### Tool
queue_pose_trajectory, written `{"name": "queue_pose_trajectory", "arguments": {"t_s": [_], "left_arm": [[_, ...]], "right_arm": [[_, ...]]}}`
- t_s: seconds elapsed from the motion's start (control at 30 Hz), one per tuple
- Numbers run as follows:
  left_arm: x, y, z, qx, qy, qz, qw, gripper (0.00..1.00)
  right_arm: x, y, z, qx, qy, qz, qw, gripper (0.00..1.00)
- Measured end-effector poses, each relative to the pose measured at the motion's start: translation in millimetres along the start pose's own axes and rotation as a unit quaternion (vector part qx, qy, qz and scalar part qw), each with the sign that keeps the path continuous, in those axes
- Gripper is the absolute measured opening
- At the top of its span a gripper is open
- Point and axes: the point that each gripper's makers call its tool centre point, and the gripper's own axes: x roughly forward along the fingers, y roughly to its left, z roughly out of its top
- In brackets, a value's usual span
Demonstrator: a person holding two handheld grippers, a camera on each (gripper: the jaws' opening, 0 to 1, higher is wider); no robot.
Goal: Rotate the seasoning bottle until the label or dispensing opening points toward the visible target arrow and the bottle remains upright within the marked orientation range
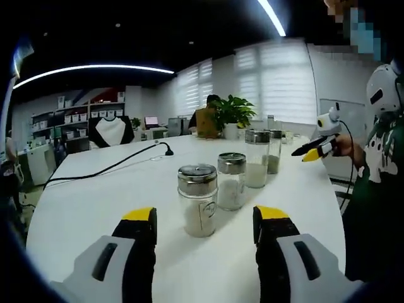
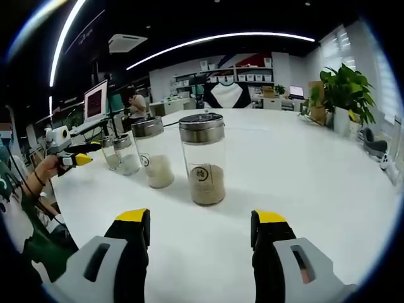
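Here, left gripper view:
Left tongs (image 1: 204, 222): the jaws are standing wide apart, gripping nothing, their yellow tips resting low over the white table (image 1: 95, 196).
Nearest jar (image 1: 197, 200): it is standing upright just ahead of the tips, between the two jaws but touching neither; it is showing a metal shaker lid and pale powder in its lower part.
Row of jars: three more are lining up beyond the nearest one and slanting away to the right, a second jar (image 1: 231, 180) close behind, then a taller third jar (image 1: 257, 158), then a fourth (image 1: 274, 151) partly hidden behind the third.
Black cable (image 1: 107, 167): it is running across the table far ahead to the left of the tongs.
Plant (image 1: 232, 114): it is sitting at the far table edge, beyond the row.
Right tongs (image 1: 314, 149): they are coming in from the right, held by a person's hand (image 1: 347, 144), well clear of the jars; the tips are looking closed here.

Right gripper view:
Right tongs (image 2: 200, 228): seen from their own camera the jaws are plainly standing wide apart, holding nothing, so this reading is overruling the distant one.
Brown-powder jar (image 2: 203, 166): it is standing upright just ahead, centred between the jaws, a round mark facing the camera.
Other jars: a jar of pale powder (image 2: 153, 161) is standing beside it to the left, with smaller ones (image 2: 126, 153) farther left.
Left tongs (image 2: 76, 158): they are hovering far left in a hand; I cannot tell their state from here.
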Motion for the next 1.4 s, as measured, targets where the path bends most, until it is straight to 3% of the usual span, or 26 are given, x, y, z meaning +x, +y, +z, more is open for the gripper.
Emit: {"name": "queue_pose_trajectory", "arguments": {"t_s": [0.1,0.17,0.4,0.47,0.67,0.87,1.0,1.4], "left_arm": [[-3,-0.9,-3.1,-0.013,0.009,0.025,0.9996,0.68],[-6,-0.7,-12.4,-0.037,0.032,0.047,0.9977,0.69],[-10,-16.9,-6.9,-0.063,0.005,0.071,0.9954,0.7],[-13,-14.1,-8.2,-0.07,0.005,0.1,0.9925,0.73],[-18,-17.5,-2.9,-0.067,-0.002,0.146,0.9869,0.79],[-20,-25.8,1.0,-0.073,-0.006,0.157,0.985,0.88],[-21,-30.8,1.0,-0.077,-0.004,0.164,0.9834,0.98],[-21,-40.6,0.1,-0.063,0.006,0.174,0.9827,1.0]], "right_arm": [[0,0,0.0,0.0,-0.002,0.0,1.0,0.65],[0,1,-0.3,0.001,-0.002,0.0,1.0,0.65],[-1,2,1.4,0.002,-0.009,-0.001,1.0,0.65],[0,3,1.9,0.002,-0.01,-0.001,0.9999,0.65],[1,6,5.4,0.003,-0.019,0.002,0.9998,0.65],[2,9,5.8,0.005,-0.022,0.004,0.9997,0.65],[1,10,5.1,0.005,-0.024,0.004,0.9997,0.65],[-7,11,6.8,0.008,-0.041,-0.008,0.9991,0.69]]}}
